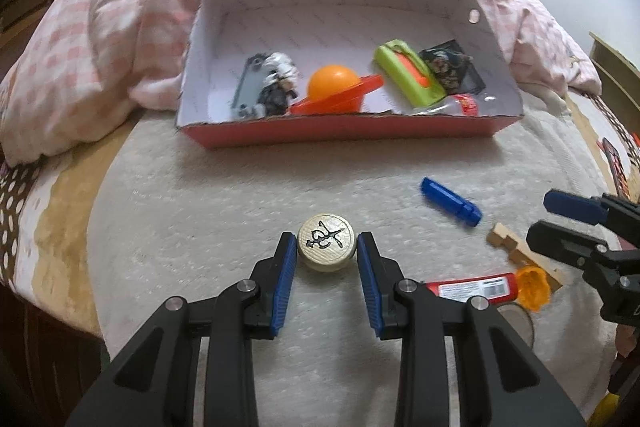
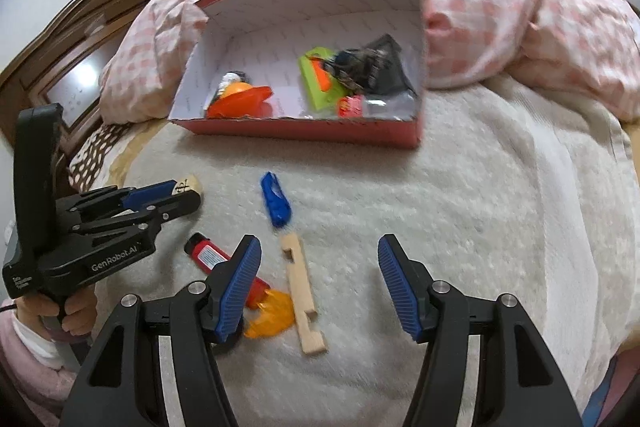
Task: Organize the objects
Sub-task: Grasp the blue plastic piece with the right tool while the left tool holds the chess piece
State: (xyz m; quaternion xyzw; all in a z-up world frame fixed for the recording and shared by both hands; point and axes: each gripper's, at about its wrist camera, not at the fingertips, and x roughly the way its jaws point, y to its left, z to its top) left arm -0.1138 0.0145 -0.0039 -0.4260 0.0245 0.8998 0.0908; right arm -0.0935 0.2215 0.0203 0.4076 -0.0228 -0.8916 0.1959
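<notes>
The left tool (image 1: 327,247) is shown clamped on a round cream disc (image 1: 327,245) bearing a black inked character, its blue pads (image 1: 285,269) pressed against the disc's two sides; the disc is seen low over the white fleecy blanket (image 1: 200,227) spread on the bed. The right tool (image 2: 320,287) is held with its jaws apart and nothing between them, above the same blanket. Just beside its left finger a red tube (image 2: 208,254) with an orange cap (image 2: 272,313) is laid, and a notched wooden stick (image 2: 300,287) lies touching that cap on its right. A blue cylindrical piece (image 2: 275,201) is placed beyond the stick's far end, near it but apart. Farther back a red cardboard box (image 1: 340,135) with a white interior is set on the blanket, its open side turned upward and its rear wall propped against a pink checked quilt (image 1: 120,27). Inside the box are gathered a small grey-and-white figure (image 1: 276,83), an orange ball (image 1: 334,83) seated in an orange dish (image 1: 320,105), a lime-green case (image 1: 408,75) with an orange strip, a dark printed packet (image 1: 450,67), and a clear item with a red label (image 1: 466,105) in the near right corner. In the right wrist view a hand (image 2: 74,311) with a pink sleeve is seen gripping the left tool's handle at the frame's left edge.
</notes>
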